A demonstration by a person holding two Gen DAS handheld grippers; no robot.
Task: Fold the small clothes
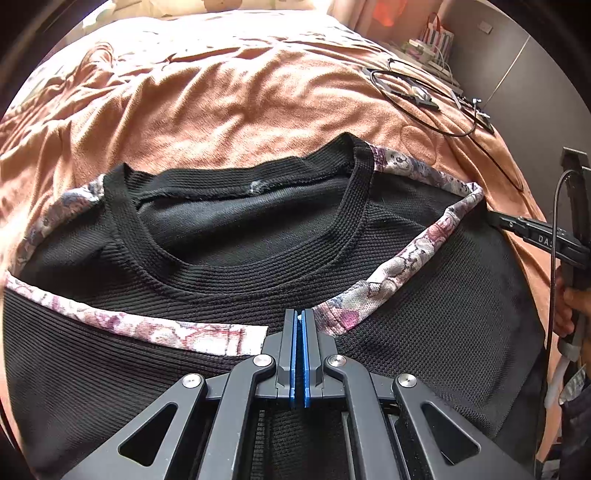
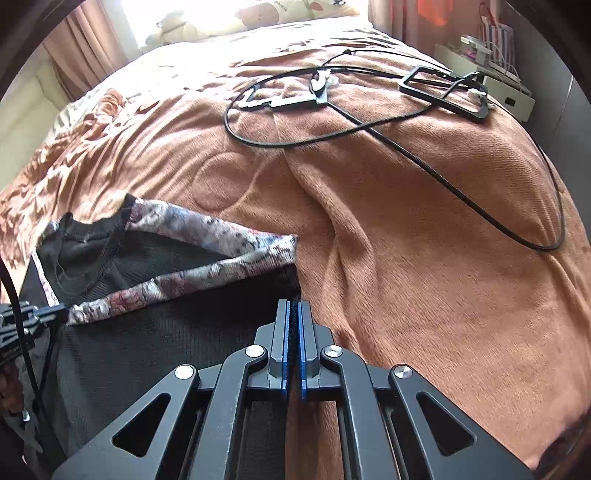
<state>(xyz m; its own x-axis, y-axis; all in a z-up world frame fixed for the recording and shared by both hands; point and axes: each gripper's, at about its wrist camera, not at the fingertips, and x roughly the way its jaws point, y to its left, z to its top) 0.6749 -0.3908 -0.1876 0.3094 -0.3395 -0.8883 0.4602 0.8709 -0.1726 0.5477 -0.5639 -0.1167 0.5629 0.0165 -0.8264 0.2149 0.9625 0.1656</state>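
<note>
A small black knit top (image 1: 229, 266) with floral trim (image 1: 402, 258) lies on an orange bedspread (image 1: 229, 96), neckline facing away and both floral-edged sides folded in over the body. My left gripper (image 1: 299, 314) is shut, its tips at the top's middle where the two floral strips meet; whether cloth is pinched is hidden. My right gripper (image 2: 293, 304) is shut on the black fabric at the top's right edge (image 2: 291, 284). It also shows in the left wrist view (image 1: 495, 219) at the garment's right side. The top (image 2: 155, 347) fills the lower left of the right wrist view.
Black cables (image 2: 369, 129) and a black frame-like device (image 2: 447, 92) lie on the bedspread (image 2: 406, 240) beyond the top to the right. A white bedside unit (image 2: 484, 81) stands past the bed's far right edge. Pillows (image 2: 236, 18) lie at the head.
</note>
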